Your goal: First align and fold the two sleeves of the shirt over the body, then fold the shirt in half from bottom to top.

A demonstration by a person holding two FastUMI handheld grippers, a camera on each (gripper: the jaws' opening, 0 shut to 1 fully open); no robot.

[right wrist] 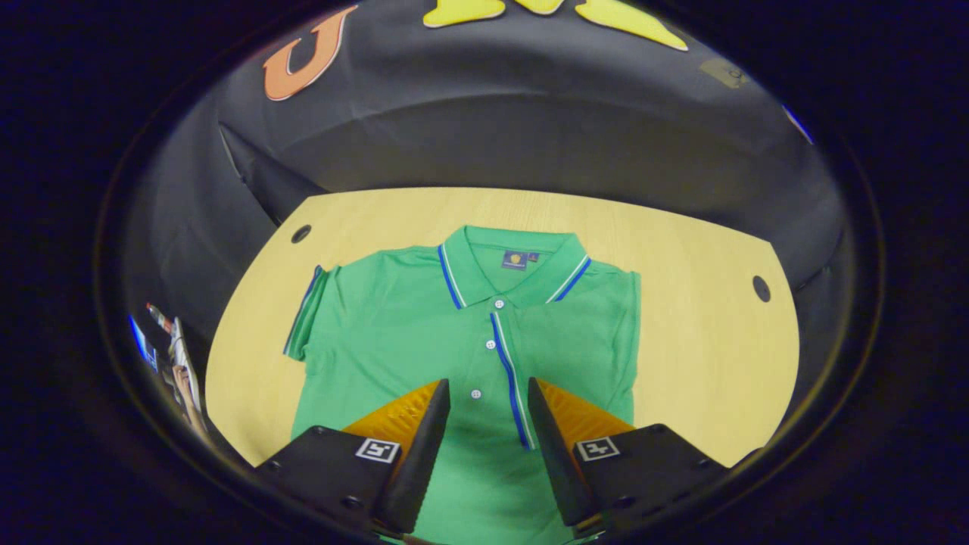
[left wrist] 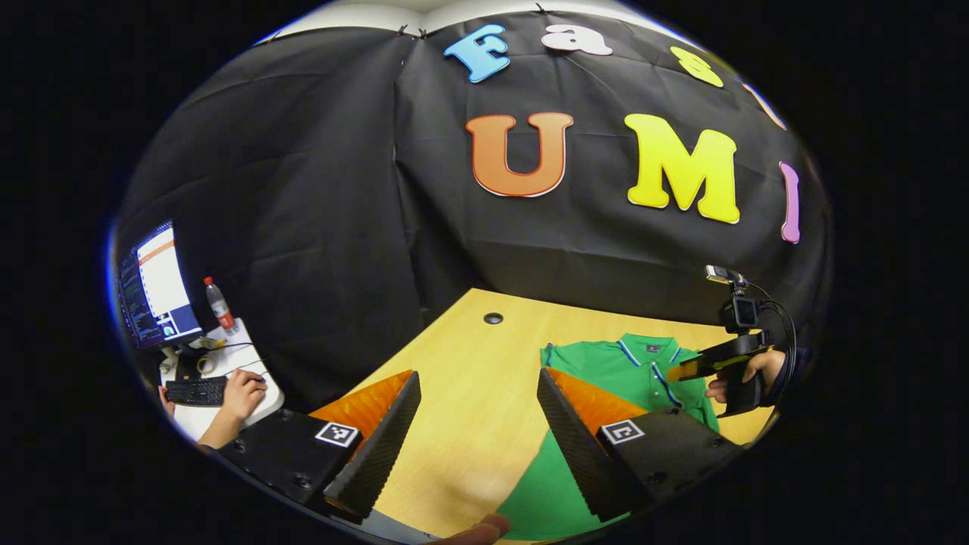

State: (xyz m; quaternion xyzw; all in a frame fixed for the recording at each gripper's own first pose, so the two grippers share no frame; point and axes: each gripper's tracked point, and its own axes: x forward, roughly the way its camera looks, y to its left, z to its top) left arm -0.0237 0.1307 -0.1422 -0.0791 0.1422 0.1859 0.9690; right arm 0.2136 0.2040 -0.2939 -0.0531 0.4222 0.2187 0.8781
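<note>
Left gripper (left wrist: 478,424): two wedge fingers (left wrist: 378,446) with ribbed inner faces, on black blocks with screws; each block carries a square black-and-white marker (left wrist: 337,434). Right gripper (right wrist: 488,439): same build, ribbed fingers (right wrist: 416,454), screwed black blocks, square marker (right wrist: 598,448) on each. Seen farther off in the left gripper view, the right gripper's black body carries a small camera (left wrist: 738,310) with looping black cables (left wrist: 783,333); the hand (left wrist: 746,375) holding it wears a dark sleeve (left wrist: 787,371).
</note>
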